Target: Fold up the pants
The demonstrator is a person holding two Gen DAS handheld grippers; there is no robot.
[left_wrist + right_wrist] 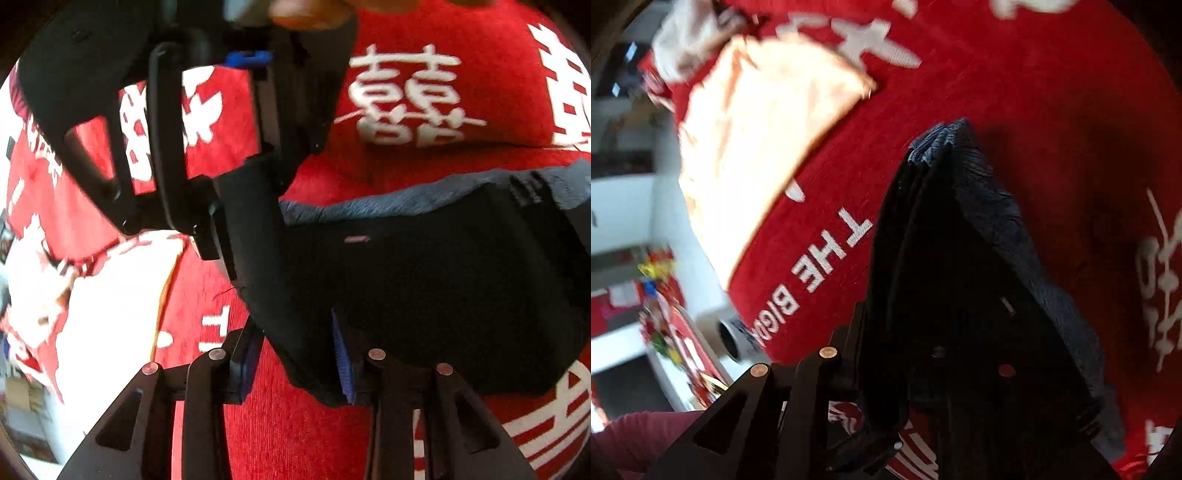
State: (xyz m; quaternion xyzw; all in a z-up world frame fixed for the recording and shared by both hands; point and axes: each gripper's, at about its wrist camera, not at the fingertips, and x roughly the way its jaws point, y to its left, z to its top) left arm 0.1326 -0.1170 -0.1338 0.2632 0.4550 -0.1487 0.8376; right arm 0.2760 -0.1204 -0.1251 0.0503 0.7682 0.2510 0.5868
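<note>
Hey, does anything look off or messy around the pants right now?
Nothing damaged or spilled. The dark pants hang bunched over the red blanket, and a pale cloth lies crumpled on it nearby.

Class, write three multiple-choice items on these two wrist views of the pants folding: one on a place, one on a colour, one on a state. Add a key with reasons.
1. Where do the dark pants lie?
A. on the red cloth
B. in a basket
C. on a bare wooden floor

2. What colour are the characters on the red cloth?
A. yellow
B. white
C. green

3. What is the left gripper doing?
A. resting far from the pants
B. holding a cup
C. standing open, with a corner of the pants between its fingers

Key: 1 A, red cloth shows all round the pants; 2 B, the characters are white; 3 C, a gap shows beside the fabric.
</note>
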